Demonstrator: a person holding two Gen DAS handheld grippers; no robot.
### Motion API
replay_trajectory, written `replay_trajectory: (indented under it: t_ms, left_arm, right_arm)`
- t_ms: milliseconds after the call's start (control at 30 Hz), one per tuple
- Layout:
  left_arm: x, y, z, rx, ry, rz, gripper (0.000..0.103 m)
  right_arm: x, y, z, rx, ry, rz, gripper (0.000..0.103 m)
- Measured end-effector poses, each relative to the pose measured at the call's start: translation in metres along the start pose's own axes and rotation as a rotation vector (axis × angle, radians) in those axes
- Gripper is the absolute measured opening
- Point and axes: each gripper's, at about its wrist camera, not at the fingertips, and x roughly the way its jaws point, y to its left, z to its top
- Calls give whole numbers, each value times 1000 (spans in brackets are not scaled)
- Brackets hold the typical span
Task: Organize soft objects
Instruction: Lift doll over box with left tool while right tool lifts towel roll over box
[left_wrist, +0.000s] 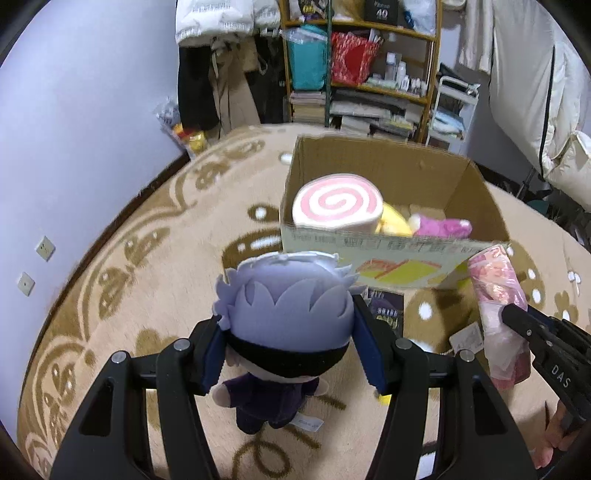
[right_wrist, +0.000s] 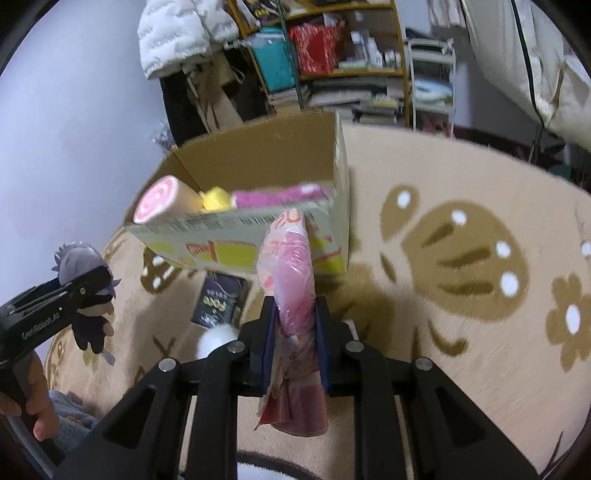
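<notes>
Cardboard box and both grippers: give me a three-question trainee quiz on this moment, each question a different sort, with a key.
1. True or false: the open brown cardboard box on the beige patterned carpet is empty.
2. Multiple choice: the left gripper holds A) a pink-swirl roll cushion B) a lavender-haired plush doll in dark clothes C) a yellow plush toy.
3. Fill in: the right gripper is shut on a ____ soft item wrapped in clear plastic.

Key:
1. False; the pink-swirl roll cushion, a yellow plush toy and a magenta fuzzy toy lie inside.
2. B, the lavender-haired plush doll.
3. Pink: the pink plastic-wrapped item.
</notes>
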Motion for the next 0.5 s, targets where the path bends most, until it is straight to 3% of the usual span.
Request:
replay_trajectory:
  t_ms: [500]
  left_arm:
    - [-46, -4, 41, 45, -198, 3, 60]
  right_arm:
    - [-64, 19, 30, -59, -209, 40, 20]
